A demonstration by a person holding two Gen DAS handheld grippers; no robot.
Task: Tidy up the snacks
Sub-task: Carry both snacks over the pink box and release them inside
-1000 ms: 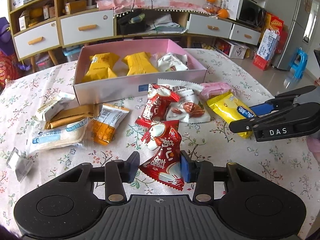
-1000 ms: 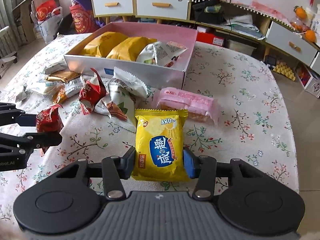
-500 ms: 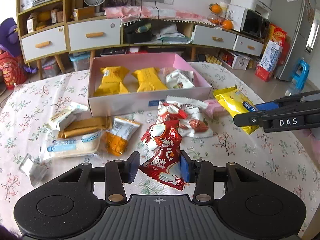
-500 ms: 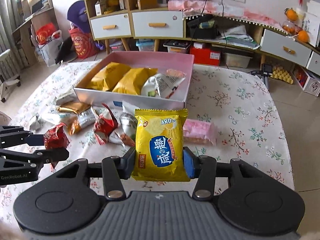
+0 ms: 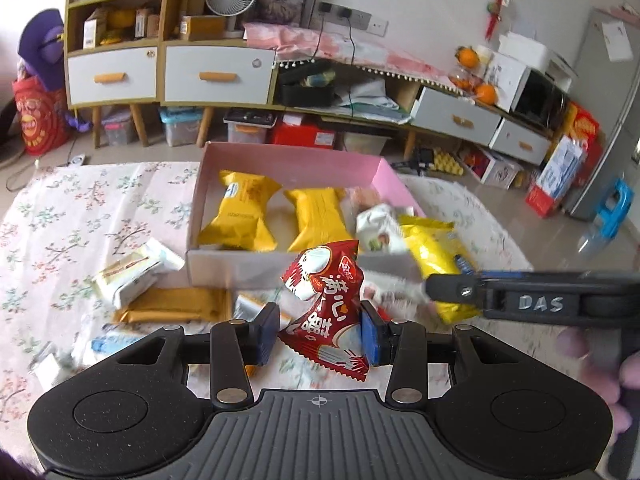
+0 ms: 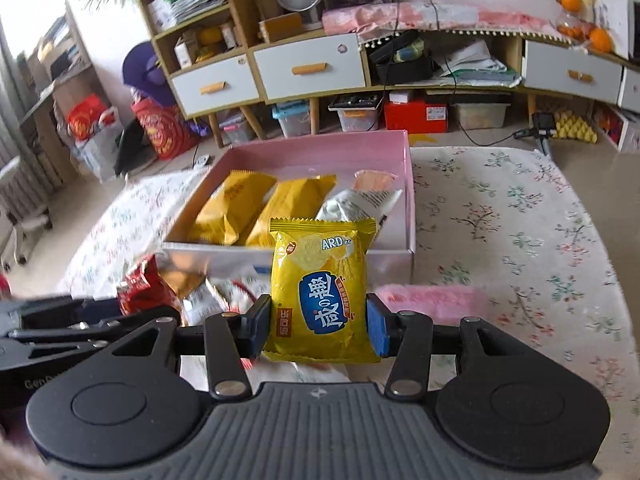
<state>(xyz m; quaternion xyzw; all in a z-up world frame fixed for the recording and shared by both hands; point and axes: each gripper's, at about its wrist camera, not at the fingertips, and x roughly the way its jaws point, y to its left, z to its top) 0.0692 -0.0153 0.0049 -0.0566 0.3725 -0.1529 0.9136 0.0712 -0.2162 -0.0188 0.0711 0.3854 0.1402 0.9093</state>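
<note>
Floral table (image 6: 520,208), pink box (image 5: 296,162) holding three snacks. Left gripper (image 5: 319,334) clamping red packet (image 5: 326,304), right gripper (image 6: 318,330) clamping yellow packet (image 6: 322,284), both near box front. Several packets left beside box.

bright daylight, soft shadows, fisheye bending and dark corners at edges, motion blur mid-frame.
</note>
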